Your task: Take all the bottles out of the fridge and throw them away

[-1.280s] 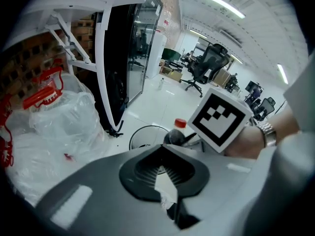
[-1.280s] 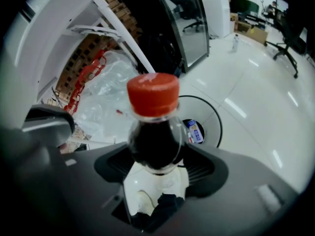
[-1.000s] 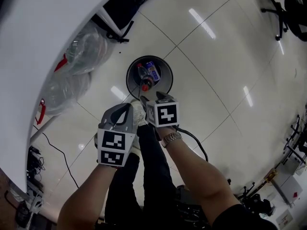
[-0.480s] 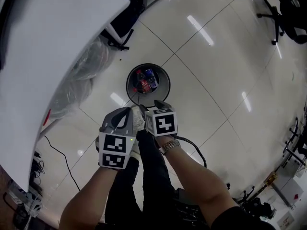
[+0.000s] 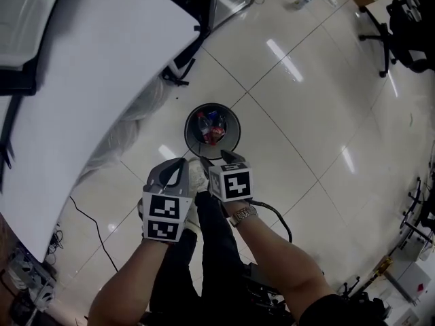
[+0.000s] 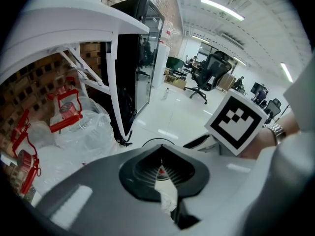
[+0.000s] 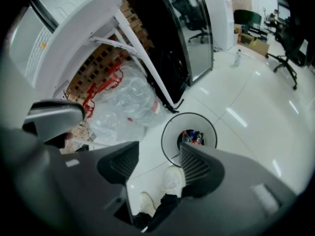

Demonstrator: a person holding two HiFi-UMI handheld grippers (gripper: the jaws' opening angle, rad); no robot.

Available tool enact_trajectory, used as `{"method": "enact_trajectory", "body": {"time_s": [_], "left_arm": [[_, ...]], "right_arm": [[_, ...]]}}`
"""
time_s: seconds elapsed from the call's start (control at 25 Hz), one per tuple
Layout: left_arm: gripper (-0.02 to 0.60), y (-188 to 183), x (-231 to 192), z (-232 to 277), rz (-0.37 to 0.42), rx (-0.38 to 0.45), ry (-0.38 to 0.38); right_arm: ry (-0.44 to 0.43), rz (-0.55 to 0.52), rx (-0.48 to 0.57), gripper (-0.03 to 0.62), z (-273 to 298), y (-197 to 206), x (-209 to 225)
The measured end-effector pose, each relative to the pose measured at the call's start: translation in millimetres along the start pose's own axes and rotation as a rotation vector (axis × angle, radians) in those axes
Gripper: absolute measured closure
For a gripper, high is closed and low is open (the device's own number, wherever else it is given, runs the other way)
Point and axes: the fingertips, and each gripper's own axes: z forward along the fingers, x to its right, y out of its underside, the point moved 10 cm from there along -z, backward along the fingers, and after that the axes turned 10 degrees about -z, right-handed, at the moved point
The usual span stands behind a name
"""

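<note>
L claw [image 6: 160,150] closed, R claw [image 7: 158,164] wide — 1 bin [image 5: 189,132] below.

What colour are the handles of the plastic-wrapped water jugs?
The handles are red; the left gripper view shows them best.

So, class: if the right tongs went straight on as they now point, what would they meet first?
Probably the person's white shoe, seen between the open right tongs; the bin lies just beyond, though depth is unclear.

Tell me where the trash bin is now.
Head view, centre: the trash bin stands on the floor just ahead of the person's shoe, right of the white table, bottles inside.
</note>
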Motion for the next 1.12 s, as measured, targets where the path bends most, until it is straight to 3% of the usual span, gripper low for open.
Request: {"method": "enact_trajectory", "body": {"time_s": [0.56, 1.12], "left_arm": [[0.578, -42, 26, -106, 0.001, 0.157, -0.06], [0.578, -68, 10, -240, -0.076, 0.371, -0.231]], "right_arm": [[-0.029, -0.139, 0.151, 0.335, -113, -61, -64], [-0.15, -0.403, 0.297, 0.342, -201, -131, -175]]}}
